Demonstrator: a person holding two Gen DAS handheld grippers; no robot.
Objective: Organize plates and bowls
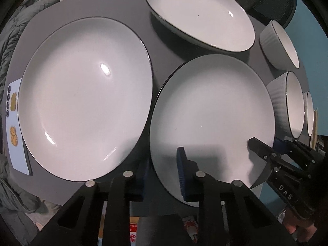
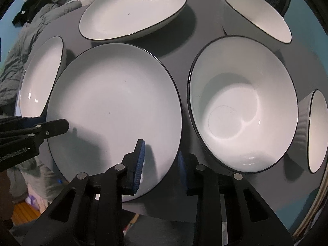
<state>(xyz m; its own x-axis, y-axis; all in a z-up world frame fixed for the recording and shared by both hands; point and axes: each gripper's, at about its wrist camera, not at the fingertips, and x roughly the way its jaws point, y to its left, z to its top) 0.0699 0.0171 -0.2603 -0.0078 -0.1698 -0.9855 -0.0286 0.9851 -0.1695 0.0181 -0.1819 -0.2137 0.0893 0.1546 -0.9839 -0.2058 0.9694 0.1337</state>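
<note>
Left wrist view: the left hand-held gripper (image 1: 164,174) straddles the near-left rim of a white plate (image 1: 211,112) on the grey table (image 1: 164,61), one pad inside and one outside; whether the pads press I cannot tell. A larger plate (image 1: 86,98) lies beside it.

Right wrist view: the right hand-held gripper (image 2: 162,164) straddles the same plate's (image 2: 114,106) opposite rim, grip likewise unclear; a bowl (image 2: 242,104) sits just beside.

A: Far-right bowl (image 2: 316,131) at the table's (image 2: 180,47) right edge — cut off by the frame.
B: Card (image 1: 15,123) at the left edge: print too small to read.
</note>
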